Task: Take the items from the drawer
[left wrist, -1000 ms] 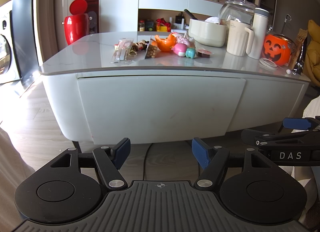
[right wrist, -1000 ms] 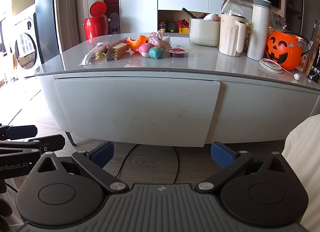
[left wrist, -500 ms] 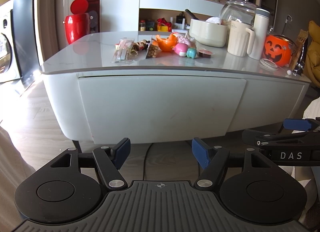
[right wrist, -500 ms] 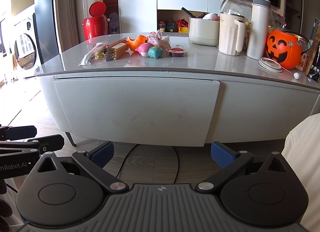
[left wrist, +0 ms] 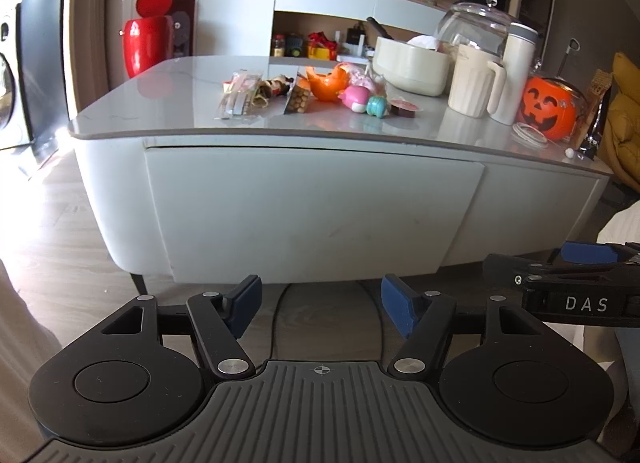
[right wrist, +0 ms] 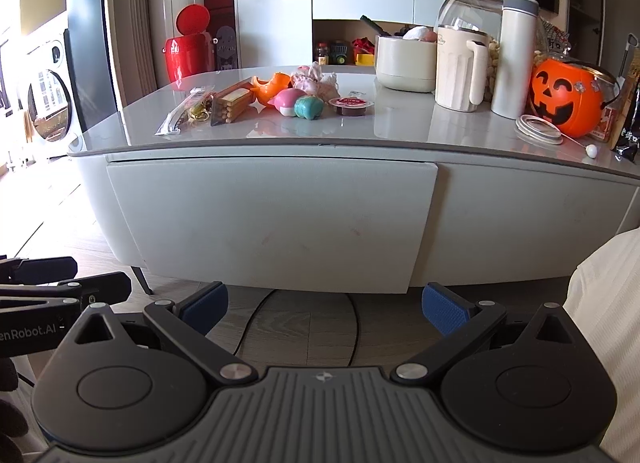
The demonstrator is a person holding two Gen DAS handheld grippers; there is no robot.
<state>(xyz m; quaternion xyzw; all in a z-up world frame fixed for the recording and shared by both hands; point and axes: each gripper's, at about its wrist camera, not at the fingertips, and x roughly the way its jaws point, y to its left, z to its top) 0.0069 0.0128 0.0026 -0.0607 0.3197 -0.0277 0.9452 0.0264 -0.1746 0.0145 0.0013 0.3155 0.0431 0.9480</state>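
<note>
A white drawer front [left wrist: 312, 215] sits flush and closed under the grey tabletop [left wrist: 168, 111] of a low white cabinet. My left gripper [left wrist: 320, 303] hovers low over the floor in front of it; its jaws are closing with nothing between the blue pads. The same drawer front [right wrist: 272, 223] faces my right gripper [right wrist: 326, 305], which stands wide open and empty, short of the panel. On the tabletop lie snack packets [right wrist: 228, 103], an orange toy [right wrist: 274, 85], a pink toy [right wrist: 290, 101], a teal toy [right wrist: 308, 107] and a small sealed cup [right wrist: 351, 105].
An orange pumpkin bucket [right wrist: 568, 95], a cream pitcher [right wrist: 456, 67], a white flask [right wrist: 516, 59], a glass jar [left wrist: 476, 29] and a cream bowl [right wrist: 404, 61] crowd the right of the top. A cable [right wrist: 256, 319] runs on the wood floor under the cabinet. A red bin [left wrist: 146, 43] stands behind.
The left gripper's blue pads have drawn slightly closer together. Both hands and everything on the tabletop stay where they were.
</note>
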